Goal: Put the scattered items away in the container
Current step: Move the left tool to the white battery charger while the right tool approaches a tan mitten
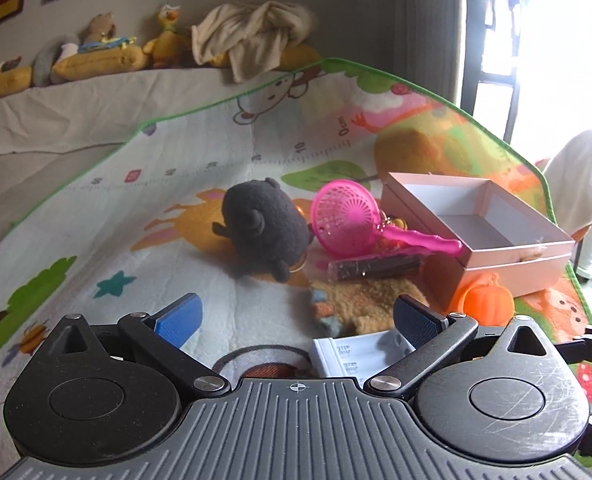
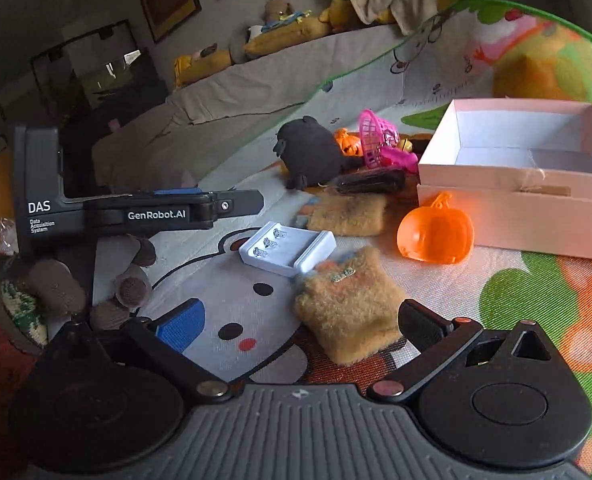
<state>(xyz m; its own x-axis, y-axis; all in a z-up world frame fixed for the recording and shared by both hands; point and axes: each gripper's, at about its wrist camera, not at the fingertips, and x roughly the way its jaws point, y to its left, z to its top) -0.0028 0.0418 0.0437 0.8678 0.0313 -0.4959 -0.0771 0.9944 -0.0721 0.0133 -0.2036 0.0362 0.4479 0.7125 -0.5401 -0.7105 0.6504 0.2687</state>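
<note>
The left gripper [image 1: 296,316] and right gripper [image 2: 300,322] are held with jaws apart, nothing between them. Only the right wrist view shows a gloved hand [image 2: 95,288] on the left device. The empty pink cardboard box [image 2: 536,184] is flanked by an orange plastic pumpkin [image 2: 436,236], fuzzy tan pouches [image 2: 348,320] and a black plush toy [image 1: 267,228] on the cartoon play mat [image 1: 135,216].
</note>
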